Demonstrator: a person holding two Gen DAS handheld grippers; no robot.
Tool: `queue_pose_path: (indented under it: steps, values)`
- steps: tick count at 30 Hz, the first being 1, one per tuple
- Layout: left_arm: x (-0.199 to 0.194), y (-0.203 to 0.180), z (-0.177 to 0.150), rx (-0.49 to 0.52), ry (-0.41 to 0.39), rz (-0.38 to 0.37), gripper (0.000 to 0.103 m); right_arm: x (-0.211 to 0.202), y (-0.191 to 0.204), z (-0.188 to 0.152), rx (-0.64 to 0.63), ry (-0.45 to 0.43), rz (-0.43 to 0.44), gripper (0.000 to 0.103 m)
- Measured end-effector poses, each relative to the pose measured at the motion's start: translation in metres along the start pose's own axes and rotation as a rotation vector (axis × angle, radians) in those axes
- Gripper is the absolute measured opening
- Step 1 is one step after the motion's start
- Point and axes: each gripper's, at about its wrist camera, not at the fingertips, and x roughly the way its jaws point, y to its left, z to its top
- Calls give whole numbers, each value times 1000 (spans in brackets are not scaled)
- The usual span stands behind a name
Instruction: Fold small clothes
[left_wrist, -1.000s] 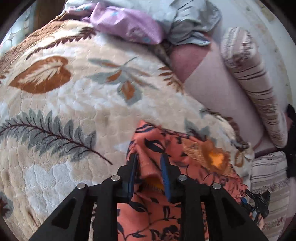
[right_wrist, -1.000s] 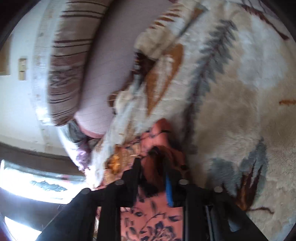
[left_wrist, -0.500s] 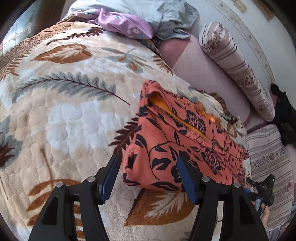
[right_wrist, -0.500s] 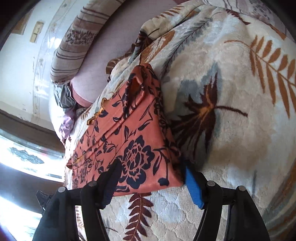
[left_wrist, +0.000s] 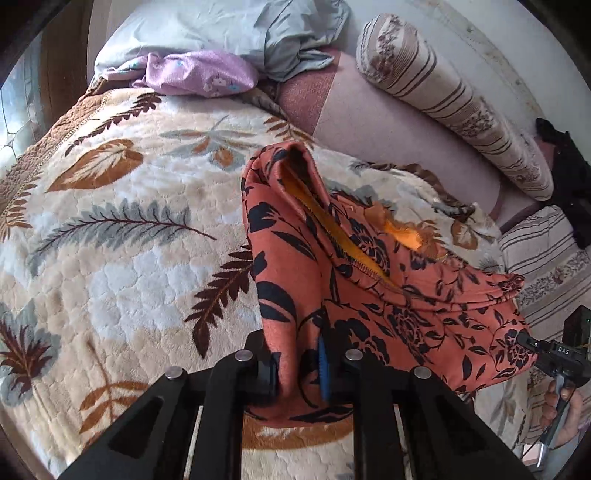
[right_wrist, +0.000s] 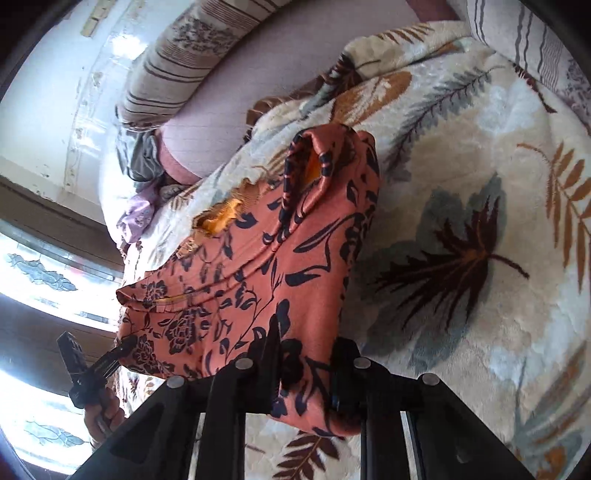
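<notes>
Orange floral garment (left_wrist: 388, 295) — bunched, lifted, yellow-lined

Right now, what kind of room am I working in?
Probably a bedroom, on a bed. A plush leaf-print blanket covers the surface, a striped bolster pillow lies along the wall, and crumpled clothes are heaped at the far end.

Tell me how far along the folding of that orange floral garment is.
Done: the orange garment already looks doubled over, its yellow lining showing along the fold. In hand: the left gripper and right gripper each pinch one near corner, lifting that edge off the blanket. Left: likely another fold, then laying it flat. The purple garment and grey cloth lie unfolded behind.
</notes>
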Motion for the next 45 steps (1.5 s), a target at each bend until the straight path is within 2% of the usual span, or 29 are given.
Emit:
queue_pose_path:
  steps: [3,5,6,8,10,12,15,17,19,20,21,23,25,28,30,32,33,35,36,38,39,42,45]
  values:
    - [-47,7,-48,30,-11,1,18,-46,1,-36,-20,-6,-1,18]
    - [-45,19,-92,43,68,1,22,-64,-16,-74,-3,20,-15,18]
    - [-36,27,-114,47,116,20,25,-67,-29,-94,16,42,-47,21]
    - [-15,45,-147,71,175,145,30,-62,-62,-133,42,90,-99,21]
    - [-30,56,-154,45,97,98,35,-64,-91,-158,104,108,-175,21]
    - [-44,61,-143,-5,51,113,36,-77,-93,-168,100,50,-149,21]
    - [-52,59,-122,-6,-4,104,40,-96,-61,-153,-22,-59,-145,24]
    - [-47,55,-112,4,7,105,41,-92,-44,-131,-54,-66,-101,36]
    - [-40,54,-109,-7,41,86,41,-77,-38,-113,-11,-31,-19,43]
    - [-40,51,-110,-5,51,69,41,-68,-35,-105,-1,-14,20,52]
    - [-39,46,-111,11,59,59,41,-56,-31,-98,10,1,36,56]
    - [-33,35,-112,62,86,74,41,-28,-18,-90,3,63,50,56]
    - [-24,28,-107,126,118,88,41,4,-5,-87,-34,164,61,56]
    - [-1,25,-83,197,168,119,41,33,15,-77,-135,279,47,56]
    - [23,29,-56,212,184,145,41,47,22,-58,-169,306,40,56]
    - [43,40,-23,144,170,177,41,58,21,-25,-162,269,16,56]
    - [46,47,-6,85,132,172,41,61,16,-5,-129,223,-4,56]
    - [36,63,20,-67,-3,229,41,52,3,29,-20,61,19,56]
    - [29,71,27,-142,-42,242,42,44,-5,37,51,-20,51,56]
    - [19,82,30,-228,-59,140,50,38,-13,35,150,-71,112,56]
    - [15,83,27,-226,-57,117,50,36,-8,28,129,-72,119,57]
    - [0,75,5,-135,-60,143,51,22,14,-3,-31,-65,31,58]
    - [-11,71,-23,-87,-45,135,51,-3,23,-28,-110,-141,10,58]
